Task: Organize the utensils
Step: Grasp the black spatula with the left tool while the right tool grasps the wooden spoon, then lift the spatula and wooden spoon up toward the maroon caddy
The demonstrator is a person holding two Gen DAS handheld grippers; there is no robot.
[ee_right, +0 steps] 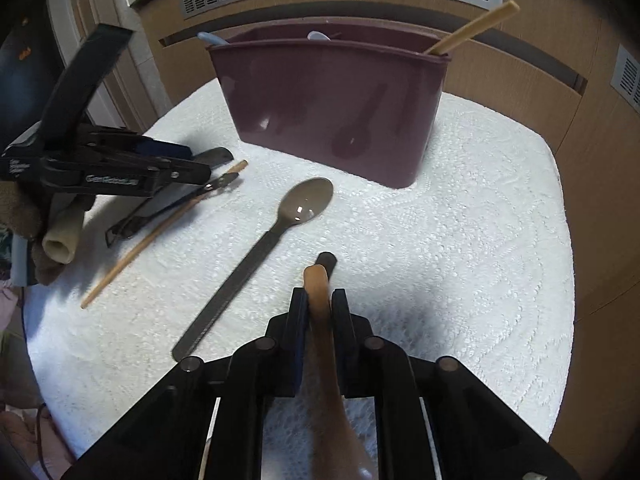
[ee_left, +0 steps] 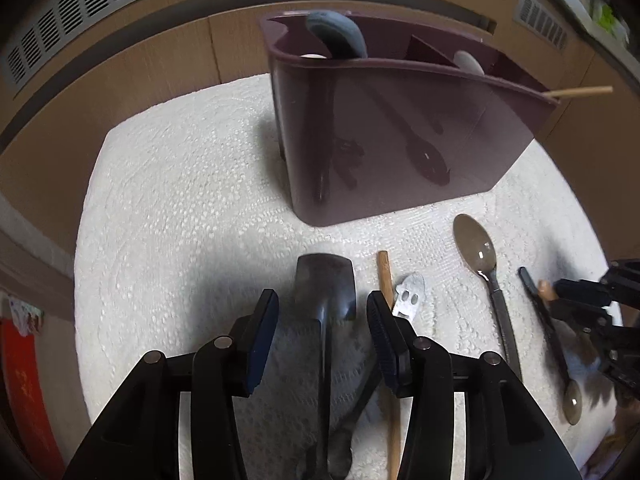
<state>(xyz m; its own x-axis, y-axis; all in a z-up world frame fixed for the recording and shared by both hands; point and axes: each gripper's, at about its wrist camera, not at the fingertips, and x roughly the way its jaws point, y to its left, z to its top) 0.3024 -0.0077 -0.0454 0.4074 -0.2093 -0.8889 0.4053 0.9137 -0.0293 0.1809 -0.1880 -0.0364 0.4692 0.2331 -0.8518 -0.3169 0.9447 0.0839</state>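
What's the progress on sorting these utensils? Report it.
Done: the maroon caddy already holds pale spoons and a chopstick. In hand: the right gripper is shut on a tan spoon handle; the left gripper is open over a dark spatula. Left on the towel: grey spoon, loose chopstick, metal opener.

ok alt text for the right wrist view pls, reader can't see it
The right gripper is shut on a tan utensil handle above a white textured mat. Ahead stands a maroon utensil holder; a grey spoon lies between, and the left gripper reaches in from the left.
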